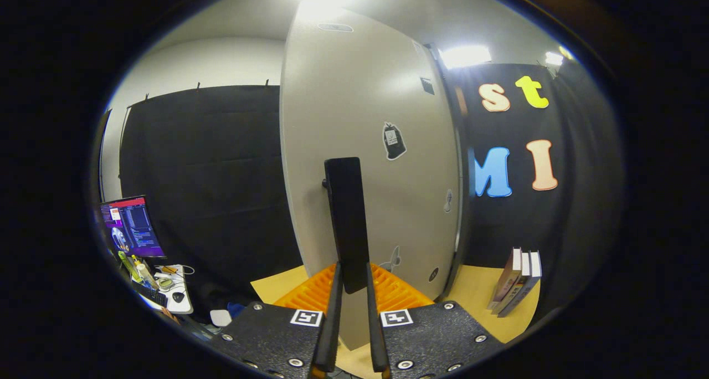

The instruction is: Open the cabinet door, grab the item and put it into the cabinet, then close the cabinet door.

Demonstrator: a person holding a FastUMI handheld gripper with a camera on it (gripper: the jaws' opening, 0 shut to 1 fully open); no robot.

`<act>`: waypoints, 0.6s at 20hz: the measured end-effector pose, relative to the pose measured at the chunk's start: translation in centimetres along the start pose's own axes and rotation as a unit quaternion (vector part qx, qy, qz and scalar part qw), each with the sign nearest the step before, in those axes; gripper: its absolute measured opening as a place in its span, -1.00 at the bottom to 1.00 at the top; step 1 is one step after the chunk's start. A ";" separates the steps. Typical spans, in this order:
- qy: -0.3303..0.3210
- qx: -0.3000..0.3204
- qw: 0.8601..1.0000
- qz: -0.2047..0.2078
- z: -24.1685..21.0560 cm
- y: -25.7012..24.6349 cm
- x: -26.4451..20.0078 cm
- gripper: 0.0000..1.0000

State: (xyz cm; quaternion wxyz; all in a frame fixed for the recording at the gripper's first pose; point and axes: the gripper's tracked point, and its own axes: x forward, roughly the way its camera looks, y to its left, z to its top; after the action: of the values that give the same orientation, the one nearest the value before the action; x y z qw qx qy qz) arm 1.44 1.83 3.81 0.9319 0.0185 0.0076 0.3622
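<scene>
Cabinet door (pixel 365 146) stands ahead, swung partly open. Books (pixel 518 282) lean on the counter (pixel 476 296) to its right. Gripper (pixel 352 290) clenched on the door's upright black handle (pixel 346 224), fingers either side.

We find a staged recording booth inside a lab or office room, not a lived-in home. Black cloth (pixel 205 174) hangs as the booth's wall on the far left and right, with plain white room wall and ceiling lights (pixel 465 56) above it. At near left a lit monitor (pixel 132 227) stands on a cluttered desk (pixel 166 290) with a mouse. A pale cabinet door (pixel 376 163) bearing stickers stands on a wooden bench (pixel 482 298), with books (pixel 518 282) leaning at right.
</scene>
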 end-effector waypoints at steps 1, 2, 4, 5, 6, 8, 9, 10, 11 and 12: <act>-0.002 0.002 1.000 -0.011 0.0 -0.3 -0.4 -0.31; -0.004 0.006 1.000 -0.022 0.0 -0.6 -0.7 -0.22; 0.005 0.008 0.999 -0.053 -0.5 -1.6 -1.2 -0.04; 0.012 0.007 0.997 -0.071 -0.8 -2.2 -1.3 0.07; 0.012 0.015 0.997 -0.075 -0.6 -2.3 -1.6 0.10; 0.005 0.035 0.995 -0.090 -0.8 -2.9 -1.6 0.19; 0.001 0.034 0.995 -0.098 -0.9 -3.5 -1.7 0.20; -0.006 0.029 0.994 -0.105 -0.9 -3.7 -2.0 0.20; -0.012 0.024 0.993 -0.117 -0.7 -4.1 -2.3 0.23; -0.017 0.021 0.991 -0.130 -0.7 -4.5 -2.6 0.25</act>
State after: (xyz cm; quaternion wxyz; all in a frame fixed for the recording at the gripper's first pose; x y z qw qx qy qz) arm 2.53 -3.20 2.91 0.9704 0.0430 0.0015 0.2377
